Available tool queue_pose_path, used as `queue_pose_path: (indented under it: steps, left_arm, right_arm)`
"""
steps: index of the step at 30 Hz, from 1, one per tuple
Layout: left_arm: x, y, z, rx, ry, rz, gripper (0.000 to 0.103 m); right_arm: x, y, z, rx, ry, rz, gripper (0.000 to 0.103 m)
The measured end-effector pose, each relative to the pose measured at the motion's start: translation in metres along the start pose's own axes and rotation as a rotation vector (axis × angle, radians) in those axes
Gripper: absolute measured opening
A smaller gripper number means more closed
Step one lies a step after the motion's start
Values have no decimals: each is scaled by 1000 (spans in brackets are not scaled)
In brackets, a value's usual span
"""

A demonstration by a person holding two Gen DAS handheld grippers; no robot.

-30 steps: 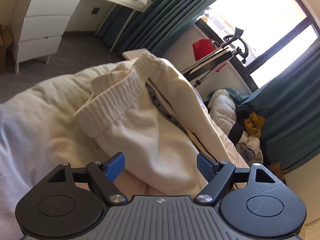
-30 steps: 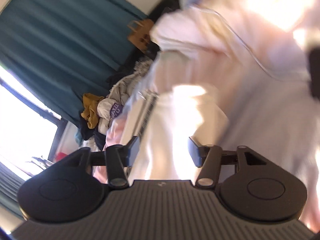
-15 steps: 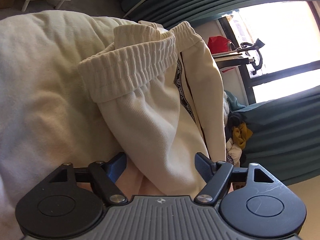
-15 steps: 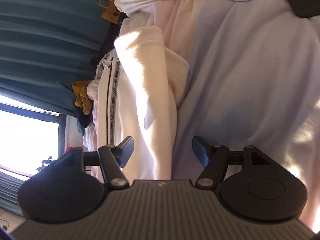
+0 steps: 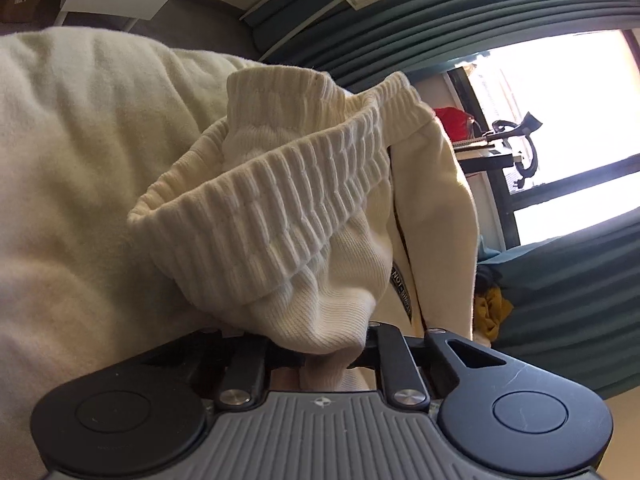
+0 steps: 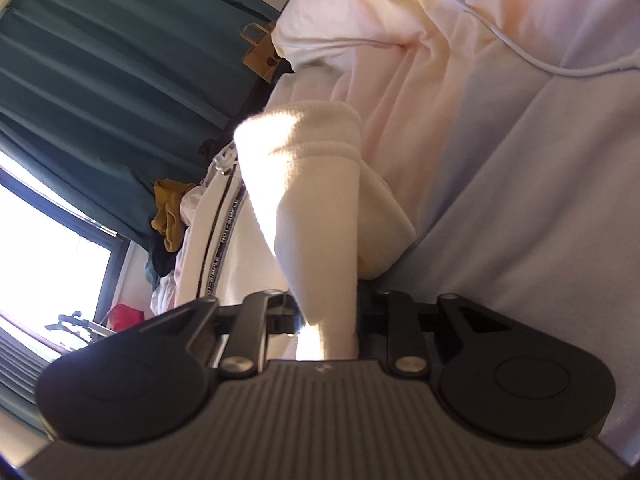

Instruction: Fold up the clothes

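Trousers [image 5: 304, 216]: one cream pair, waistband toward 12 o'clock.
Grippers: left gripper [image 5: 320, 354], right gripper [image 6: 328, 316], jaws just closed, clamping trousers.
Hidden: fingertips under cloth.

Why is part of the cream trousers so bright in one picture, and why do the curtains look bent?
Right wrist view: sunlight strikes the cream ribbed-cuff trousers, washing that patch out to near white, and the window is blown out too. Left wrist view: softer, even light on the fabric, though its window also glares. Both views: the fisheye lens bows the teal curtains into curves.
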State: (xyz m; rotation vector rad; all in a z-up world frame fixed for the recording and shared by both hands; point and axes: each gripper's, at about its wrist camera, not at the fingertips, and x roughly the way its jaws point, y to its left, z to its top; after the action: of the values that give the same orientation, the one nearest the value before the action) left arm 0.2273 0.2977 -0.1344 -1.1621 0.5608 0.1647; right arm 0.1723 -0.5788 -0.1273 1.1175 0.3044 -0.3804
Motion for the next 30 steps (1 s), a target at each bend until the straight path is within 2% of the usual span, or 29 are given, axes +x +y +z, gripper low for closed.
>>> queue_pose_path:
  steps: [7,14,18,22,25,27,30]
  left_arm:
    - [-37,-24,-1,99,-90,-18,10]
    - [-95,-31,-9,68,-131,-75,10]
    - [-125,-22,0,11,-124,-97,10]
    - [-146,4,17,-30,-74,-64,10]
    - [-149,19,19,5,-41,10,10]
    - [-147,26,15,46,-21,82,11]
    - [-147,29,15,54,-3,109,12]
  right_arm:
    - [-34,18,10,2,-52,55,16]
    - [-82,19,16,62,-36,77,15]
    - [-109,20,14,83,-47,90,15]
    - [-138,19,8,121,-62,97,15]
    - [-148,10,6,161,-54,68,14]
    - [-148,-3,3,199,-23,6,14]
    - [-141,-29,-4,296,39,-93,14]
